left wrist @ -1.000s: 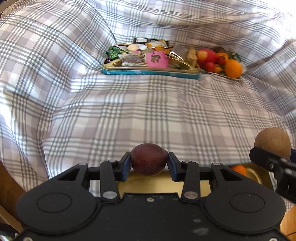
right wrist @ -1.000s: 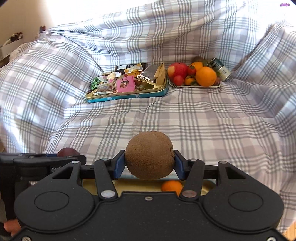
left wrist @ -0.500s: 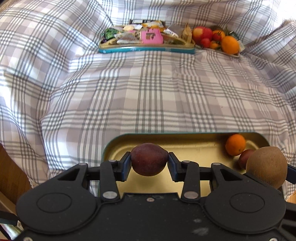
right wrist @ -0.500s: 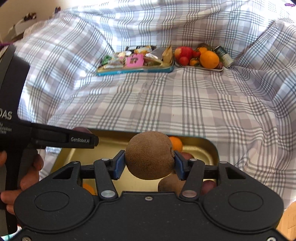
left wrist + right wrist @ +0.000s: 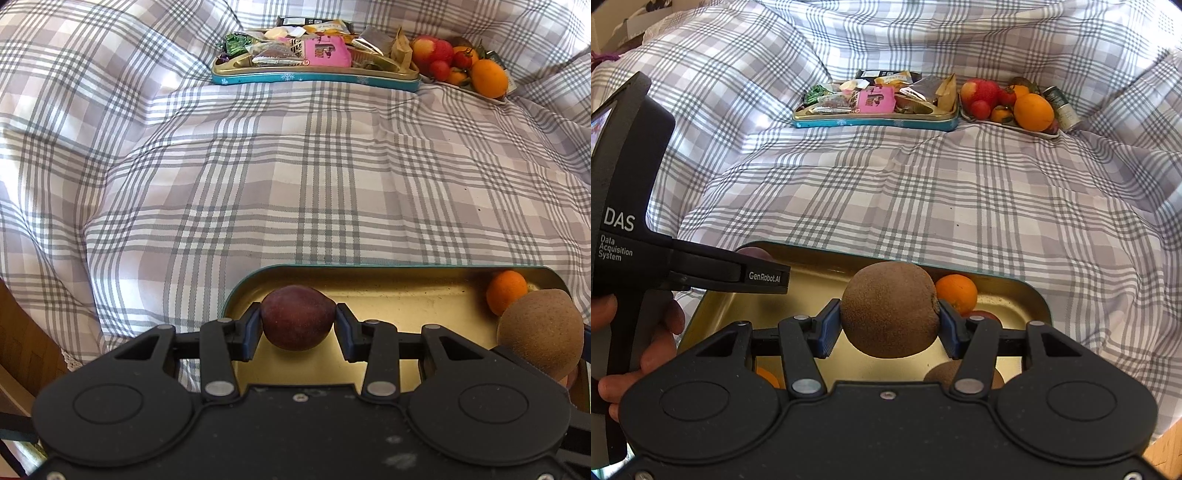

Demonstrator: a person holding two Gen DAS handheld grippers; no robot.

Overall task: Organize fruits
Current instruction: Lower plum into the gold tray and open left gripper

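My left gripper (image 5: 298, 326) is shut on a dark red plum (image 5: 297, 316) and holds it over the left half of a gold tray with a teal rim (image 5: 399, 300). My right gripper (image 5: 889, 325) is shut on a brown kiwi (image 5: 890, 308), held over the same tray (image 5: 1019, 295). That kiwi (image 5: 540, 338) shows at the right edge of the left wrist view. Inside the tray lie a small orange (image 5: 956, 291), a reddish fruit (image 5: 983, 316) and another kiwi (image 5: 945, 371), partly hidden by the right gripper's body.
The tray rests on a grey and white plaid cloth (image 5: 295, 177). At the far side stands a teal tin of snack packets (image 5: 314, 61), and next to it a small plate with an apple, tomatoes and an orange (image 5: 461, 68). A hand (image 5: 657, 332) holds the left gripper's handle.
Both grippers tipped downward and sank toward the near gold tray, which rose into view beneath them. Each one has kept its fruit.
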